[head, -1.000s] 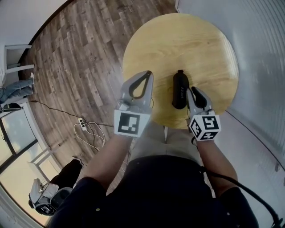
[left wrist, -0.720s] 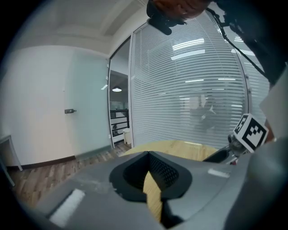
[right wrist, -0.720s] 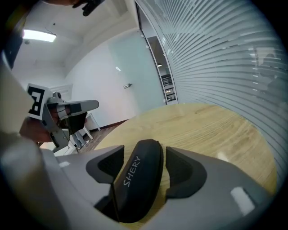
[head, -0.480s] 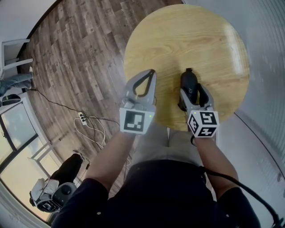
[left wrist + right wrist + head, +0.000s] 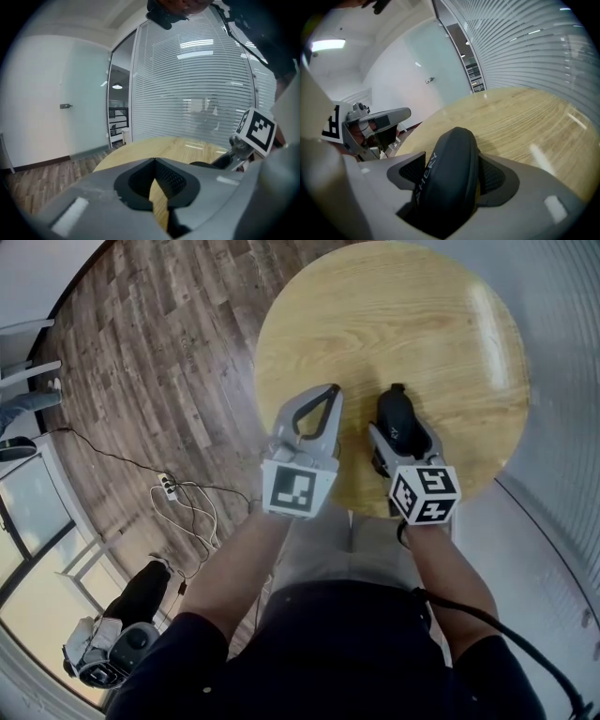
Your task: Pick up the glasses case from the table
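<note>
The black glasses case (image 5: 394, 409) lies on the round wooden table (image 5: 375, 315), near its front edge. My right gripper (image 5: 401, 432) straddles the case's near end and its jaws are opening. In the right gripper view the case (image 5: 454, 150) fills most of the space in my right gripper (image 5: 452, 172), with a thin gap of table showing beside the right pad. My left gripper (image 5: 329, 390) is shut and holds nothing, over the table to the left of the case. Its tips meet in the left gripper view (image 5: 153, 161).
The table's front edge runs just under both grippers. On the wood floor to the left lie a power strip with white cables (image 5: 173, 493) and a black bag (image 5: 141, 596). A glass wall with blinds (image 5: 562, 381) stands close on the right.
Both grippers have come down toward the table. The right jaws went from nearly shut to wide and now stand on either side of the case. The left stayed shut.
</note>
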A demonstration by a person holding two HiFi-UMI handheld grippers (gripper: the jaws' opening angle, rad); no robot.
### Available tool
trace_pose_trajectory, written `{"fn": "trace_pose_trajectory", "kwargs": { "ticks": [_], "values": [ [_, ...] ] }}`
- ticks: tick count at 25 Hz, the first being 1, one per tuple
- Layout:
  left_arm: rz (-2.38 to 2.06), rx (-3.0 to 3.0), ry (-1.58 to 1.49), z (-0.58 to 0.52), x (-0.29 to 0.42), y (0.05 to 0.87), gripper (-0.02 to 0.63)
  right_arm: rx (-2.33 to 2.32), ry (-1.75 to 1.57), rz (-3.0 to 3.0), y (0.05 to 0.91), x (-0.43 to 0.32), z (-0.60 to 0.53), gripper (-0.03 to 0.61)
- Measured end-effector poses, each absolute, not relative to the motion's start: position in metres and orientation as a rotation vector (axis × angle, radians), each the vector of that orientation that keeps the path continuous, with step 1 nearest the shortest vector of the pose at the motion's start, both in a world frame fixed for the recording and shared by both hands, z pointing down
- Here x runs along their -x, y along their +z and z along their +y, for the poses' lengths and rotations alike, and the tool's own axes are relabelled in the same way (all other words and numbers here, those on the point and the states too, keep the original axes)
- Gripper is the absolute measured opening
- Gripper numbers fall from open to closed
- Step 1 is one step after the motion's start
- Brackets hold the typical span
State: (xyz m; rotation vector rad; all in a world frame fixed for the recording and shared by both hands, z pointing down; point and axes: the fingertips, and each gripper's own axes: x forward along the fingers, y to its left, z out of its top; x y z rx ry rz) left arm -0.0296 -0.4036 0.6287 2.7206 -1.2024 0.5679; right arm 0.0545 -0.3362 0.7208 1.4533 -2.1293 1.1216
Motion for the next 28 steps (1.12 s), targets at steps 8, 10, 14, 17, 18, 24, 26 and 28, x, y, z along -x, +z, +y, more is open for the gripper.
{"fn": "trace_pose_trajectory", "kwargs": {
  "ticks": [8,10,14,17,18,24,26,28],
  "values": [
    [-1.257,-2.713,0.444,-0.411,0.038,0.594,0.005,-1.498,1.073,-2.193,0.678,-0.07,-0.332,0.344],
    [-1.248,-2.697,0.456,-0.408,0.036,0.582,0.005,-1.526,1.047,-2.215,0.66,-0.078,-0.333,0.344],
    [-1.247,-2.729,0.431,-0.404,0.028,0.534,0.005,-1.59,0.979,-2.258,0.605,-0.095,-0.336,0.344],
    [-1.241,-2.771,0.428,-0.399,0.02,0.5,0.005,-1.653,0.901,-2.31,0.555,-0.109,-0.34,0.344],
    [-1.235,-2.789,0.433,-0.396,0.017,0.49,0.005,-1.677,0.878,-2.325,0.539,-0.115,-0.34,0.344],
    [-1.226,-2.854,0.349,-0.38,0.007,0.416,0.005,-1.751,0.712,-2.415,0.439,-0.131,-0.334,0.344],
    [-1.219,-2.826,0.307,-0.38,0.007,0.391,0.005,-1.771,0.659,-2.438,0.407,-0.138,-0.332,0.344],
    [-1.213,-2.814,0.272,-0.378,0.007,0.371,0.005,-1.804,0.614,-2.452,0.386,-0.146,-0.329,0.342]
  ]
}}
